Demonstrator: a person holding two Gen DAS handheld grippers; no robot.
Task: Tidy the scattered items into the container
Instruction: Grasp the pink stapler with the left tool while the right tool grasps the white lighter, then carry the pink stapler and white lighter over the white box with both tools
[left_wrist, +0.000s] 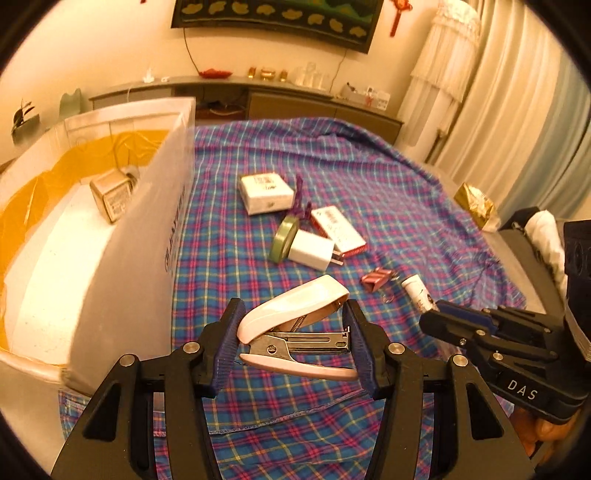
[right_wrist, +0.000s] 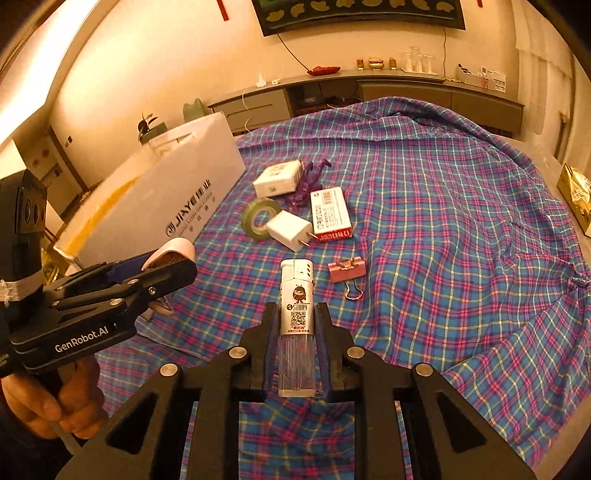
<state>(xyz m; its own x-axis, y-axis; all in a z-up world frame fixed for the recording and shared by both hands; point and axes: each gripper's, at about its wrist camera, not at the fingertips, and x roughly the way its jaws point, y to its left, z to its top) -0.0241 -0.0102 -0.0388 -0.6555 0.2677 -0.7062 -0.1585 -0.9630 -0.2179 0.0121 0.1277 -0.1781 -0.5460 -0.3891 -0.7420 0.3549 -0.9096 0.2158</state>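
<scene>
Plaid cloth (right_wrist: 424, 206) in blue, pink and yellow covers the work surface, with a low grey sideboard (right_wrist: 369, 92) along the cream wall behind it.

At the left gripper (left_wrist: 293, 334), the blue pads clamp a pale pink stapler (left_wrist: 295, 317) crosswise, its lid sprung up and its metal magazine showing; the stapler is clear of the cloth. The right gripper (right_wrist: 295, 332) has its jaws narrowed onto a clear-bodied lighter (right_wrist: 297, 317), which stands lengthwise between the pads with its white cap pointing away from the camera. A hand (right_wrist: 48, 402) grasps the left gripper's handle.

Just beyond the lighter, a pink binder clip (right_wrist: 347, 271) lies on the cloth. Further out sits a tight cluster: a white plug adapter (right_wrist: 290, 229) touching a roll of green tape (right_wrist: 258, 218), a red-and-white carton (right_wrist: 330, 214) beside the adapter, a purple plastic figure (right_wrist: 308, 181), and a white square box (right_wrist: 279, 179) behind them.

To the left stands the container, a white cardboard box (left_wrist: 147, 236) lined with yellow film, holding a small beige box (left_wrist: 112, 195). A gold foil packet (left_wrist: 474, 205) rests at the cloth's far right edge.
</scene>
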